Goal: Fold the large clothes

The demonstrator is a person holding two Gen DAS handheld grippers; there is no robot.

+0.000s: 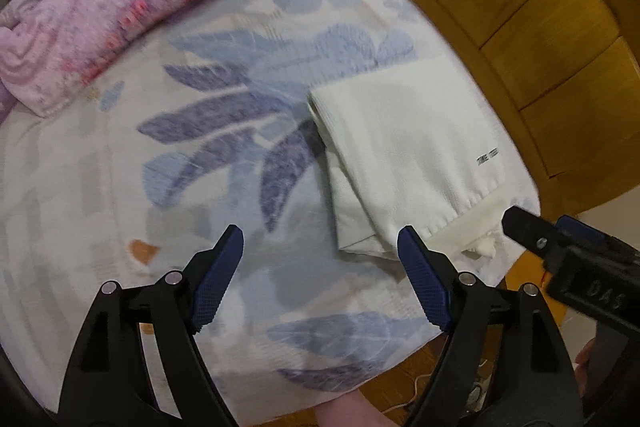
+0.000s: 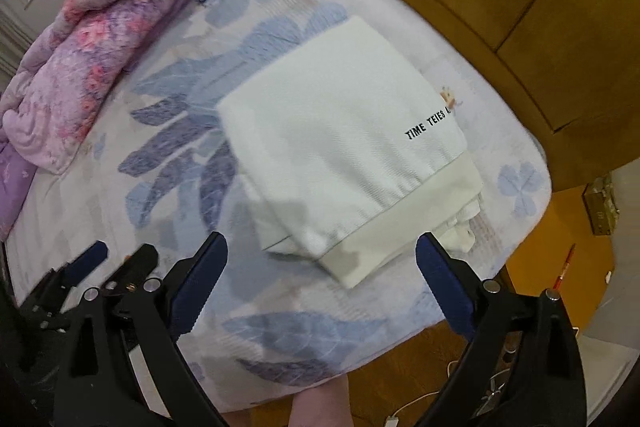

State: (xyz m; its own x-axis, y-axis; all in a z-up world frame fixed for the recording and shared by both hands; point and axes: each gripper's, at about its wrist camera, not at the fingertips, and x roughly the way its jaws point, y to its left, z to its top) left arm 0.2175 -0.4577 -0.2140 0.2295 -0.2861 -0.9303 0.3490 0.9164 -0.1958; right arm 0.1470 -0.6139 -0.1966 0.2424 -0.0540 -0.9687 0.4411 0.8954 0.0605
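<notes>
Sweater point(image 2: 340, 131) lies folded into a white block on the bed point(image 2: 100, 211), near the headboard point(image 2: 540, 7), hem band toward me. Both my grippers hang above it: left gripper point(image 1: 320, 279) wide open, empty; right gripper point(image 2: 322, 291) wide open, empty too. Fold looks nearly done, I judge. One loose bit pokes out beside the band; to finish well, tuck that under and square the edges without dragging the stack.

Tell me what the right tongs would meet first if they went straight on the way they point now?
Most likely the folded white garment on the bed. The right tongs are open and empty, pointing steeply down, with its ribbed hem between the fingertips in view. Depth is unclear, so they might land on the sheet just before it.
</notes>
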